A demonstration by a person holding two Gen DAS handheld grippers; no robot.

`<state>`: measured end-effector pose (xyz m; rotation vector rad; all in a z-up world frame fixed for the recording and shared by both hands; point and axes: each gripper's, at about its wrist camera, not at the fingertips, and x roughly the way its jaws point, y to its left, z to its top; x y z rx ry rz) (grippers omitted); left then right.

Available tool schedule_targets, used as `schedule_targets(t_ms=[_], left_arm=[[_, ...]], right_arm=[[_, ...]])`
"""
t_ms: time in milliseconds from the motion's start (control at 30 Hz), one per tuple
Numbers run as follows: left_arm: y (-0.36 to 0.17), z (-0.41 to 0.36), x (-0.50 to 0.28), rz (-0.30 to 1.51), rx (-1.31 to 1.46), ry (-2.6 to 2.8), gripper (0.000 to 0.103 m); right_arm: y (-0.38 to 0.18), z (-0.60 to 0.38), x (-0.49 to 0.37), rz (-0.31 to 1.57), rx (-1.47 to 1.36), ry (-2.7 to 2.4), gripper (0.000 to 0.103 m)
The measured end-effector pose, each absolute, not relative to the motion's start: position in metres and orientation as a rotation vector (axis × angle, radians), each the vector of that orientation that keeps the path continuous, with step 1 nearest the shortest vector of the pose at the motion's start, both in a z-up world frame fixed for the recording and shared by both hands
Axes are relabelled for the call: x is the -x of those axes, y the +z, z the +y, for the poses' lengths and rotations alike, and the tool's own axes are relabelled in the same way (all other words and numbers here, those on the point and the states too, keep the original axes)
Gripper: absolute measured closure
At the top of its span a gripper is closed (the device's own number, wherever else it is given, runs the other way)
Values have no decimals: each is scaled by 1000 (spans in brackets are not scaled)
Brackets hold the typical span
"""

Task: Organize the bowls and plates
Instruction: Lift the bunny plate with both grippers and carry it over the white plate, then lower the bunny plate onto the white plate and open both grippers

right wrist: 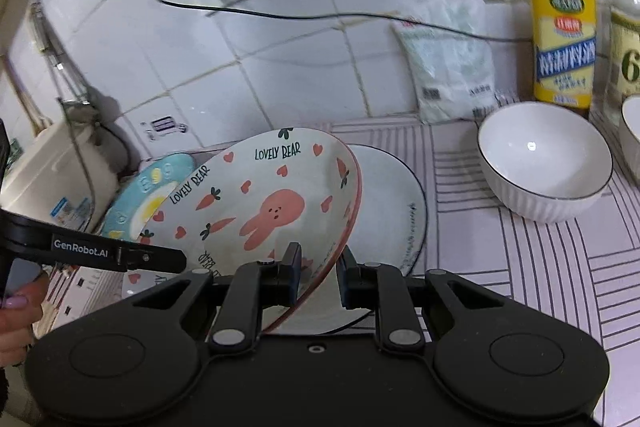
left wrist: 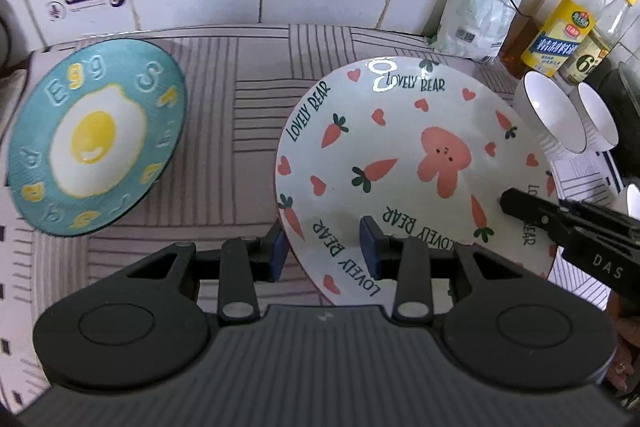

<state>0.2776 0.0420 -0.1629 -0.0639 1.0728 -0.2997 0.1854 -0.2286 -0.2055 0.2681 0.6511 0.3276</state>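
Note:
A white "Lovely Bear" plate with a pink rabbit and carrots is held tilted above the counter; it also shows in the right wrist view. My left gripper straddles its near-left rim, one pad under and one pad over it. My right gripper straddles its right rim the same way. A teal "Eggs" plate lies at the left. A plain white plate with a dark rim lies on the mat under the tilted plate. A white ribbed bowl stands at the right.
Oil and vinegar bottles and a white bag stand against the tiled wall. A second white bowl sits beside the first. A black cable runs along the wall to a plug. A striped mat covers the counter.

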Motion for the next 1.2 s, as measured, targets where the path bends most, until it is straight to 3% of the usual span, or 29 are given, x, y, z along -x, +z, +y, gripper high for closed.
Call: schedule_targets(t_ms=[833, 1200], left_arm=[[-175, 14, -306, 1207, 13, -264, 66], [-177, -1, -308, 1224, -75, -232, 67]], right_arm=[[-195, -225, -204, 863, -235, 184, 77], [-200, -198, -212, 896, -85, 58, 61]])
